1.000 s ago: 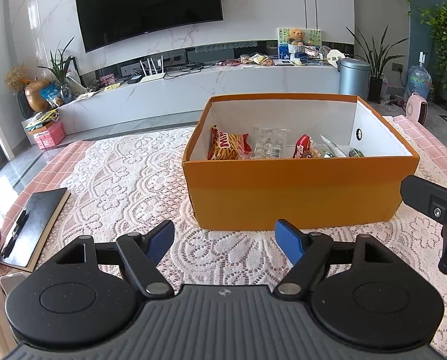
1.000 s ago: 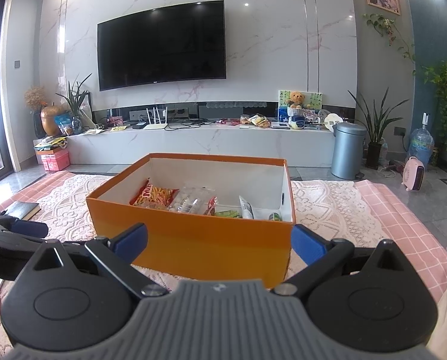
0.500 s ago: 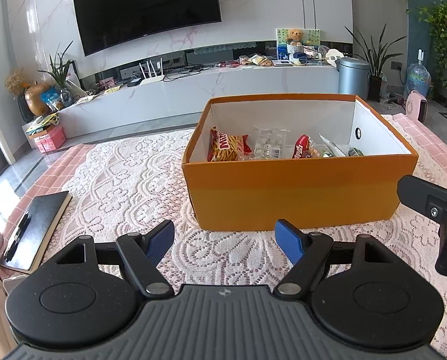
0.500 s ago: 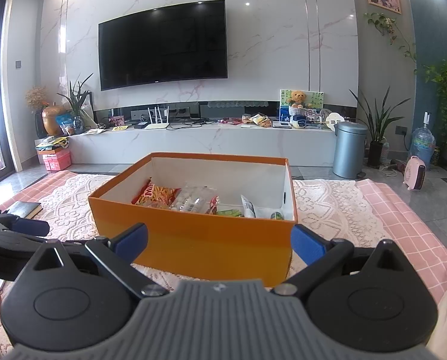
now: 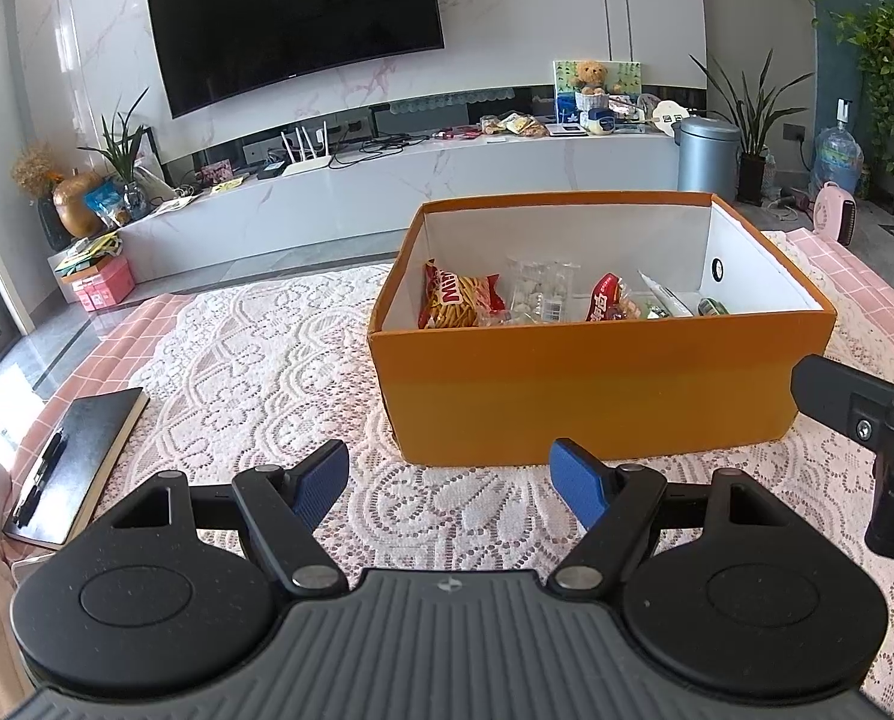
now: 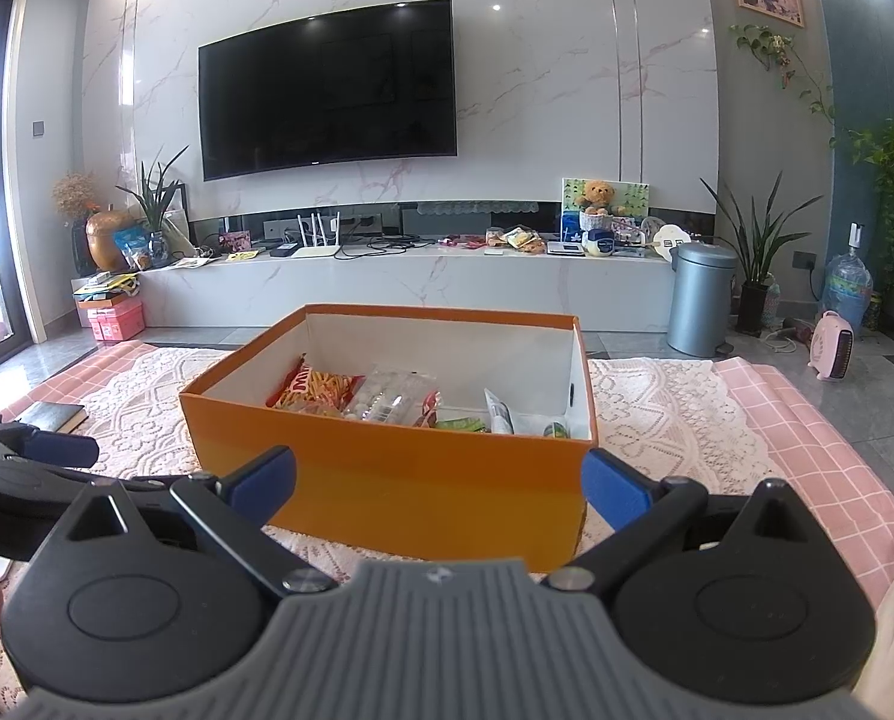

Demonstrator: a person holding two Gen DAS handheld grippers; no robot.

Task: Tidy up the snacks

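An orange cardboard box (image 5: 597,384) (image 6: 387,480) stands on a lace-covered table. Inside it lie a red bag of stick snacks (image 5: 456,300) (image 6: 318,390), a clear packet (image 5: 543,294) (image 6: 393,399), a red packet (image 5: 609,303), a white tube (image 6: 498,417) and a small green item (image 5: 711,306). My left gripper (image 5: 453,480) hangs open and empty in front of the box's near wall. My right gripper (image 6: 438,483) is open and empty too, held before the box's near right corner. Part of the right gripper (image 5: 867,420) shows at the left wrist view's right edge.
A black notebook with a pen (image 5: 69,462) lies on the table's left edge. Pink checked cloth (image 6: 807,450) borders the lace. Beyond the table are a TV wall, a low white cabinet (image 6: 387,288), a grey bin (image 6: 699,300) and plants.
Both cameras have drifted very slightly; the box sits a touch lower in the left wrist view. Both grippers stay open and empty.
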